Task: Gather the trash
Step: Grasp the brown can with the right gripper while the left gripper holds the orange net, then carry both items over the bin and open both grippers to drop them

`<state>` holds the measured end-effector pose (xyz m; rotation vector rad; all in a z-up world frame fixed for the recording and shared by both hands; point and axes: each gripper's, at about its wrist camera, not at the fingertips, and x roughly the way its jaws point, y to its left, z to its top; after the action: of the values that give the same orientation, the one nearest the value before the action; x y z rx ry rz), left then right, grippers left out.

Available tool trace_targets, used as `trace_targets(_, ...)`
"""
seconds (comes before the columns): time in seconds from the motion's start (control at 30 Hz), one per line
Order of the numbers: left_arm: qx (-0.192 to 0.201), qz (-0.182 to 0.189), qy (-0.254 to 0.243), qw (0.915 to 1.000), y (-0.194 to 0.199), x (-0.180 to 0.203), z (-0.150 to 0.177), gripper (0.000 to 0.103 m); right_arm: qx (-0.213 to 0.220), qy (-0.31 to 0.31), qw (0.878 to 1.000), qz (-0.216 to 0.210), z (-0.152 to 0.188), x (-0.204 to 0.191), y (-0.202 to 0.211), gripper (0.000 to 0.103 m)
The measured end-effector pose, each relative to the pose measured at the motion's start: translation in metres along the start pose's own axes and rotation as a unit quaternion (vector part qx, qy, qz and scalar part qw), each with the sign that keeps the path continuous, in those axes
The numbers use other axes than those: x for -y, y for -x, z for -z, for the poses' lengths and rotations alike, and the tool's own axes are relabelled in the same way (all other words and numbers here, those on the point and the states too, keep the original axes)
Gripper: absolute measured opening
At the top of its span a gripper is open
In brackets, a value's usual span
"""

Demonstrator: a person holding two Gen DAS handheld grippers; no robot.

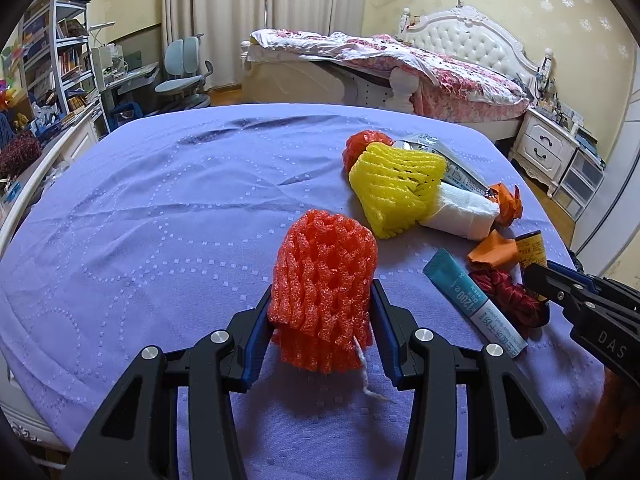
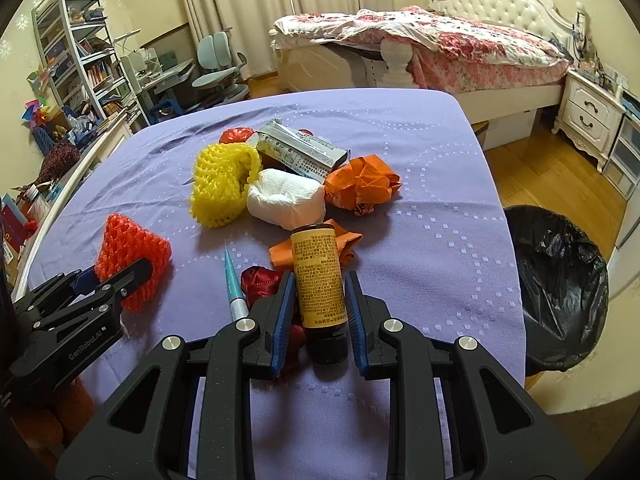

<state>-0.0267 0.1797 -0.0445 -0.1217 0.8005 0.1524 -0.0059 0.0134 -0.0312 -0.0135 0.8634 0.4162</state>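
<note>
Left wrist view: left gripper [image 1: 320,312] jaws clamp an orange foam fruit net [image 1: 322,276], its length pointing away over the purple-clothed table [image 1: 160,200]

Right wrist view: right gripper [image 2: 318,304] jaws closed on a yellow-labelled brown bottle [image 2: 318,276], cap toward the camera, beside the trash pile

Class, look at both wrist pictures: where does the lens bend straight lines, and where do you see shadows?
Left wrist view: the purple bedspread bulges, its far edge curves, corners are dark; the red foam net looks sharp. Right wrist view: the shelf leans inward; the left claw and right claw cast soft shadows on the cloth.
</note>
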Motion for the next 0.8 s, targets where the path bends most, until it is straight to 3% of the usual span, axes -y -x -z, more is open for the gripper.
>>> trace_targets(0.37, 0.026, 0.014, -0.016, 0.9994, 0.018, 0.023, -0.005, 0.046, 0.03, -0.028, 0.999, 0.016, 0.005, 0.024, 0.026, 0.024)
trace_targets(0.8, 0.045, 0.071, -0.074, 0.9937, 0.022, 0.103, -0.02, 0.046, 0.07, -0.096, 0.99, 0.07, 0.012, 0.097, 0.068, 0.024)
